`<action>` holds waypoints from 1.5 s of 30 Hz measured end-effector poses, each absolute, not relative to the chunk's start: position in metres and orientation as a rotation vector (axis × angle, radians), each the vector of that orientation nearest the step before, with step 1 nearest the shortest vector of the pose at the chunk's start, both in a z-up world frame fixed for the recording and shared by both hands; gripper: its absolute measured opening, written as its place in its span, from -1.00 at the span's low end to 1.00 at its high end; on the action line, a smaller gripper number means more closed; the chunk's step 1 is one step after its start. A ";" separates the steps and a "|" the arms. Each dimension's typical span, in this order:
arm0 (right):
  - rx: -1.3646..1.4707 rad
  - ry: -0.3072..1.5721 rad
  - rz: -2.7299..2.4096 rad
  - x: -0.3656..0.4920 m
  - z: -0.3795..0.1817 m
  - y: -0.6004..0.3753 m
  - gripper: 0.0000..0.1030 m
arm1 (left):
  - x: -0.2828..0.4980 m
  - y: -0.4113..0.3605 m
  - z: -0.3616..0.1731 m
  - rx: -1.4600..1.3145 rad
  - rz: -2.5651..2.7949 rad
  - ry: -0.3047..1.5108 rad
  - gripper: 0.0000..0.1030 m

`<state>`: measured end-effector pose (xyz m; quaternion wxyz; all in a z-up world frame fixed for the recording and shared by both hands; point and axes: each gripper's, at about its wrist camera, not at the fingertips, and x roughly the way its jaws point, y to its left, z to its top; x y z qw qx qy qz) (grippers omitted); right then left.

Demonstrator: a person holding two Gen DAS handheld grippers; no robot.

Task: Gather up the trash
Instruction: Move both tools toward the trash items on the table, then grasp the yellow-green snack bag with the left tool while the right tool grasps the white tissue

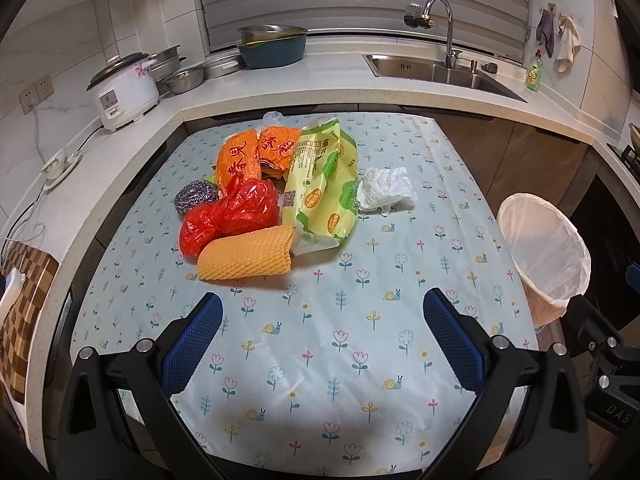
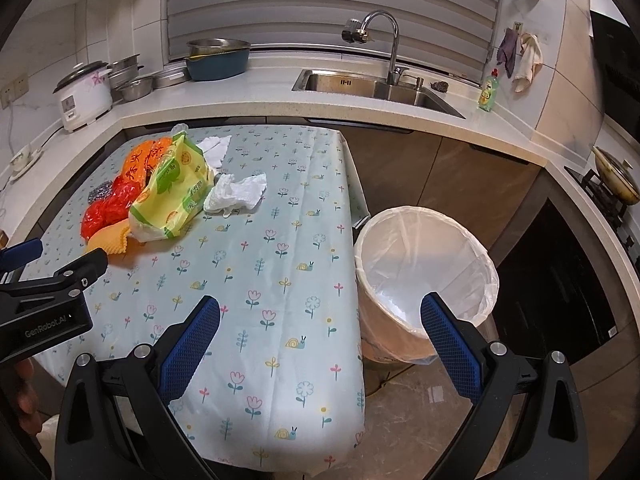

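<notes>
The left hand-held gripper [image 1: 323, 312] and the right hand-held gripper [image 2: 320, 316] both hover with jaws spread wide, holding nothing. Under them lies the flowered tabletop [image 1: 360, 360]. Farther on sits the trash pile: an orange foam net [image 1: 246, 258], a red plastic bag [image 1: 230, 212], a yellow-green wrapper [image 1: 322, 184] and crumpled white tissue [image 1: 386, 190]. The lined trash bin [image 2: 424, 276] stands on the floor just beside the tabletop's right edge.
</notes>
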<state>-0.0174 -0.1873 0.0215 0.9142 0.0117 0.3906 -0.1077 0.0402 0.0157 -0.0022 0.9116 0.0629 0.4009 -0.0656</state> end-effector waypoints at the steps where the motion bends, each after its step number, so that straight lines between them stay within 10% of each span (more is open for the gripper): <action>1: 0.036 0.798 -0.217 -0.013 0.022 -0.188 0.87 | 0.044 0.016 -0.002 0.124 -0.141 0.824 0.86; 18: 0.103 0.799 -0.220 0.073 0.002 -0.191 0.87 | 0.145 0.010 -0.026 0.135 -0.195 0.810 0.83; 24: 0.104 0.810 -0.214 0.106 -0.010 -0.184 0.87 | 0.177 0.007 -0.046 0.109 -0.234 0.873 0.27; 29: 0.102 0.823 -0.177 0.139 -0.019 -0.172 0.87 | 0.194 0.006 -0.054 0.090 -0.288 0.918 -0.76; 45: 0.081 0.909 -0.046 0.225 -0.067 -0.125 0.17 | 0.205 0.036 -0.032 0.003 -0.294 0.866 -0.99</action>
